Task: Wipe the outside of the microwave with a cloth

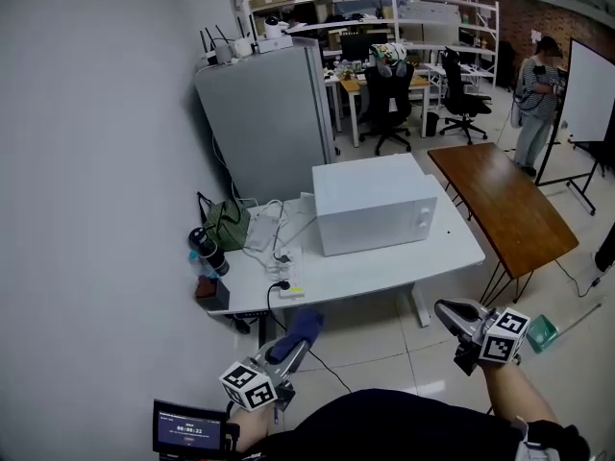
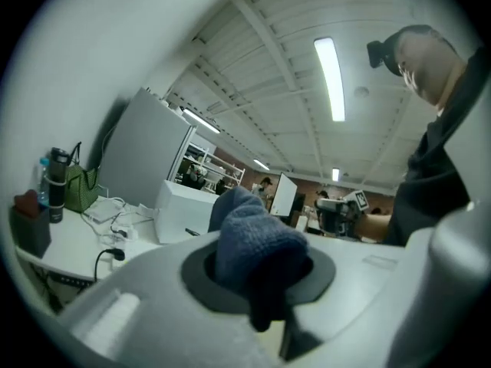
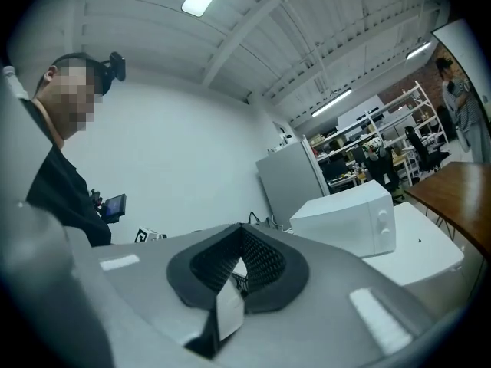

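The white microwave (image 1: pixel 375 205) stands on the white table (image 1: pixel 384 269), a step ahead of me; it also shows as the microwave (image 2: pixel 184 204) in the left gripper view and the microwave (image 3: pixel 349 217) in the right gripper view. My left gripper (image 1: pixel 291 347) is low at the lower left, short of the table's front edge, shut on a dark blue cloth (image 1: pixel 297 333). In its own view the cloth (image 2: pixel 249 240) bulges up from between the jaws. My right gripper (image 1: pixel 450 313) hovers at the lower right over the floor, shut with nothing in it.
A grey cabinet (image 1: pixel 264 113) stands behind the table by the left wall. A bottle (image 1: pixel 208 251), a green bag (image 1: pixel 227 225), and a power strip with cables (image 1: pixel 281 254) crowd the table's left end. A brown table (image 1: pixel 509 205) sits right. A person (image 1: pixel 534 104) stands far right.
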